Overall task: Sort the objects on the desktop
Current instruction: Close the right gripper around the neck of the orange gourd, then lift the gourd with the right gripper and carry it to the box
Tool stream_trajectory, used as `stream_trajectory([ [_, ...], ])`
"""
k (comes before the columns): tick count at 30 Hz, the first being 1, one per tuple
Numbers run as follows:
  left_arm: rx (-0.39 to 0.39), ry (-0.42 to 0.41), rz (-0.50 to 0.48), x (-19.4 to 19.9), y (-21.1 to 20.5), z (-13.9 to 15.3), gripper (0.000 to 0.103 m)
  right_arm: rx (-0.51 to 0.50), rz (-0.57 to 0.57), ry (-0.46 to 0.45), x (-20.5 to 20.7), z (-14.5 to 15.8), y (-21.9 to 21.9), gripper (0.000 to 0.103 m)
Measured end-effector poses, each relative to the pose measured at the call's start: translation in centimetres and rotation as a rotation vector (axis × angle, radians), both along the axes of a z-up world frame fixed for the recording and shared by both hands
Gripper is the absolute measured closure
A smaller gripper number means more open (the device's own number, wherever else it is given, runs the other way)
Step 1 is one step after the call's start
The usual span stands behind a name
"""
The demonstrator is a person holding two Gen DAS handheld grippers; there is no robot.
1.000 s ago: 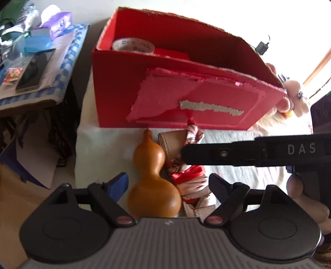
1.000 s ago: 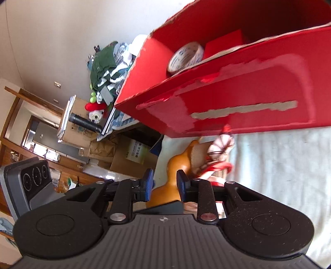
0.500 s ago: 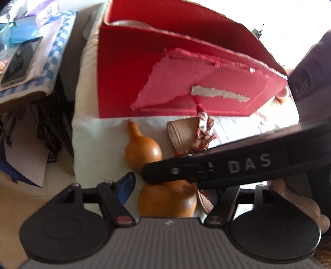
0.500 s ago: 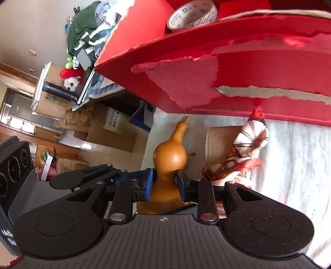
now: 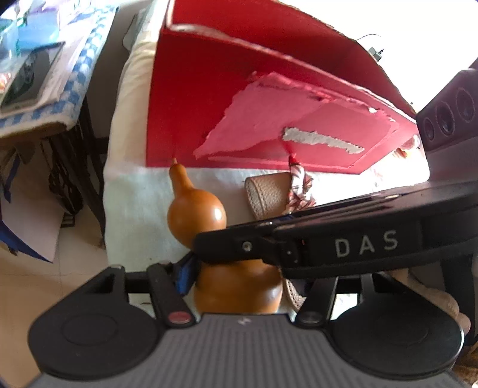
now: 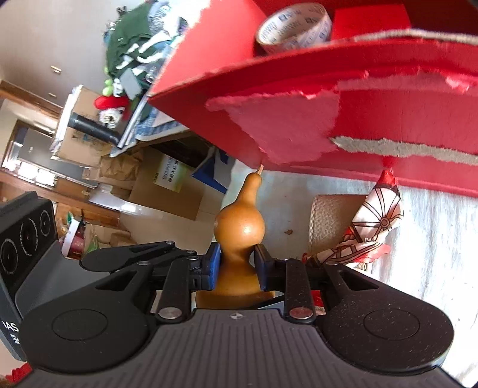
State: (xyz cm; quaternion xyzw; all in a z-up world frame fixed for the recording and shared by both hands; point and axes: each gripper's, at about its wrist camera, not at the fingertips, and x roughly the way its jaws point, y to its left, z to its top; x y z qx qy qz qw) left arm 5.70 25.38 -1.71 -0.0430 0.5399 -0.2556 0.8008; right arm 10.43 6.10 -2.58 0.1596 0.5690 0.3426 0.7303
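Right gripper clamps the gourd at its narrow waist, stem tip touching the red box; left gripper spread wide around the gourd's base

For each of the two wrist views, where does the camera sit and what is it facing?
Left wrist: behind the left gripper, facing the gourd and red box; the right gripper's arm crosses in front, a hand at right.
Right wrist: behind the right gripper, its pads at the gourd's waist, tape roll inside the box.
Shared: gourd, box, woven pouch.
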Motion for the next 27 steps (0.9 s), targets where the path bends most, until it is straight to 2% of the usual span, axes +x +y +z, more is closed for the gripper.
stream_trajectory([
  [7,0.055,-0.070,-0.015,-1.7,-1.5,2.6,0.041,0.085,0.026,-0.065,-0.9,1.3,-2.1,0.075],
  [13,0.064,-0.117,0.003,-3.5,-4.0,4.5,0.041,0.112,0.067,-0.155,-2.0,3.3,-4.2,0.075],
  [17,0.061,-0.131,-0.003,-4.4,-7.1,5.2,0.041,0.107,0.059,-0.193,-2.7,4.3,-6.5,0.075],
  [27,0.053,-0.161,-0.079,-6.0,-16.6,5.8,0.041,0.122,-0.066,-0.206,-4.3,4.8,-15.8,0.075],
])
